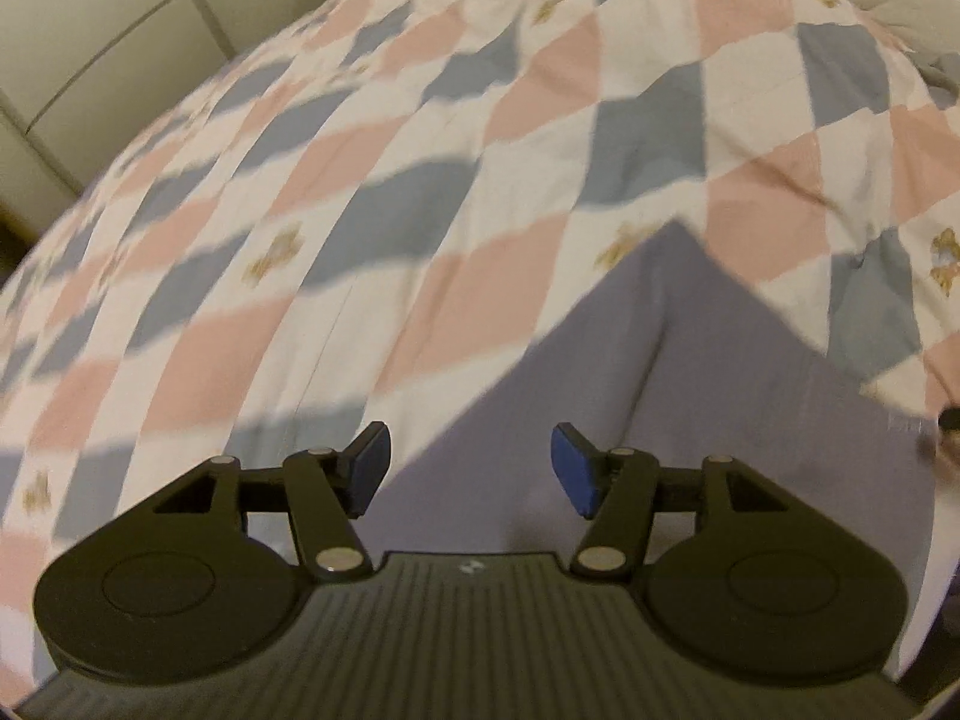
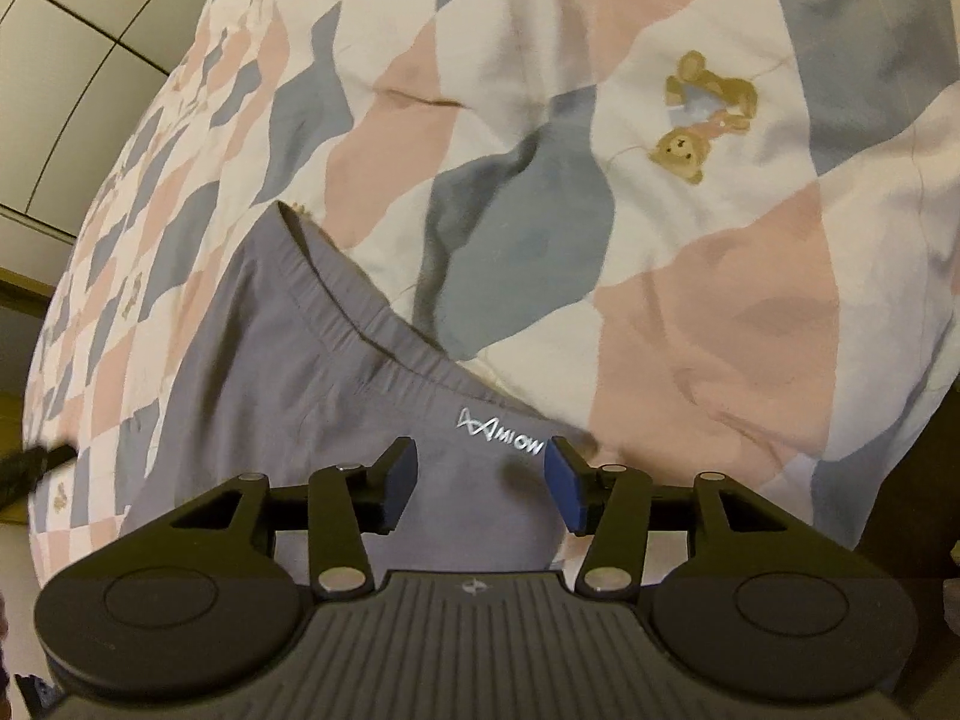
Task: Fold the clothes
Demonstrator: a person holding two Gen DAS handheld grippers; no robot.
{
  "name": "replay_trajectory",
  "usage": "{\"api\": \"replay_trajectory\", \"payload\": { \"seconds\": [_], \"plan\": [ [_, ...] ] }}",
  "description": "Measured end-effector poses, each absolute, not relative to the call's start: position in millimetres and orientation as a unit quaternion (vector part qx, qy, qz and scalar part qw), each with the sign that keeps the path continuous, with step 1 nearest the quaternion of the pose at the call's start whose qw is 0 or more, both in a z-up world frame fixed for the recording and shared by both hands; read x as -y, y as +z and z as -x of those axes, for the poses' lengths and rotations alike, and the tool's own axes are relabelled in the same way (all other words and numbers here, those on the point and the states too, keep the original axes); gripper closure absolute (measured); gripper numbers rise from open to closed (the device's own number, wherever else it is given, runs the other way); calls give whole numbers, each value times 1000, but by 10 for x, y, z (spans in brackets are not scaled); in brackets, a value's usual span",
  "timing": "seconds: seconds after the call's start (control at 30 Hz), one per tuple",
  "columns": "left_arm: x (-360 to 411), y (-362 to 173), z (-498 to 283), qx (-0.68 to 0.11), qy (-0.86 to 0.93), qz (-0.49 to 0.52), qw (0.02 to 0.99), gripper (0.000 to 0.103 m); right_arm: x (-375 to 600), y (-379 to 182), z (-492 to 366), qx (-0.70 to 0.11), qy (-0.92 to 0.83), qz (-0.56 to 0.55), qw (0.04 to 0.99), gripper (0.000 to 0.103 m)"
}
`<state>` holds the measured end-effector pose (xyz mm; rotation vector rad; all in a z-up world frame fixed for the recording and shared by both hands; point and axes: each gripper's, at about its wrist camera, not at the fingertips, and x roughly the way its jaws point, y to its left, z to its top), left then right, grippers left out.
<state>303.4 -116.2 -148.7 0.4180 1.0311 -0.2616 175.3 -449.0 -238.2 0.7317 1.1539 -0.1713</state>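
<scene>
A grey garment (image 1: 690,372) lies flat on the checked bedspread (image 1: 420,180), one corner pointing away from me in the left wrist view. My left gripper (image 1: 471,468) hovers open over its near part, nothing between the blue pads. In the right wrist view the same grey garment (image 2: 288,372) shows an elastic waistband (image 2: 354,318) and a white printed logo (image 2: 501,435). My right gripper (image 2: 480,483) is open just above the cloth beside the logo, holding nothing.
The bedspread (image 2: 690,300) is quilted in pink, blue-grey and white diamonds with teddy bear prints (image 2: 702,120), and is rumpled to the right of the garment. Pale wall panels (image 1: 90,30) rise behind the bed. The other gripper's dark tip (image 2: 36,459) shows at the left edge.
</scene>
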Motion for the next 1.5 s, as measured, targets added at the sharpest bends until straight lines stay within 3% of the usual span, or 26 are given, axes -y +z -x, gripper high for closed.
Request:
{"api": "replay_trajectory", "payload": {
  "seconds": [0.3, 0.67, 1.2, 1.23, 1.27, 1.3, 1.37, 1.5],
  "plan": [
    [116, -1419, -2423, -521, -75, -138, 839, 48, 4069, -2215, -1628, -526, -93, -316, 784, 52],
    [-685, -1141, -1860, -508, -20, -100, 855, 52, 3935, -1965, -1298, -510, -106, -306, 797, 47],
    [-959, -1616, -499, -590, 195, 106, 776, 52, 4576, -2946, -1737, -583, -59, -335, 738, 43],
    [-991, -1637, -428, -589, 210, 122, 771, 52, 4576, -2971, -1768, -582, -51, -340, 737, 47],
    [-1023, -1659, -357, -588, 224, 138, 765, 52, 4573, -2980, -1796, -583, -42, -342, 736, 69],
    [-1055, -1681, -286, -586, 239, 153, 759, 52, 4570, -2976, -1821, -584, -34, -343, 735, 84],
    [-1119, -1724, -144, -582, 267, 184, 746, 52, 4566, -2962, -1866, -586, -22, -340, 735, 89],
    [-1420, -1714, -179, -552, 304, 199, 751, 52, 4593, -2892, -1892, -594, -15, -325, 736, 90]
  ]
}}
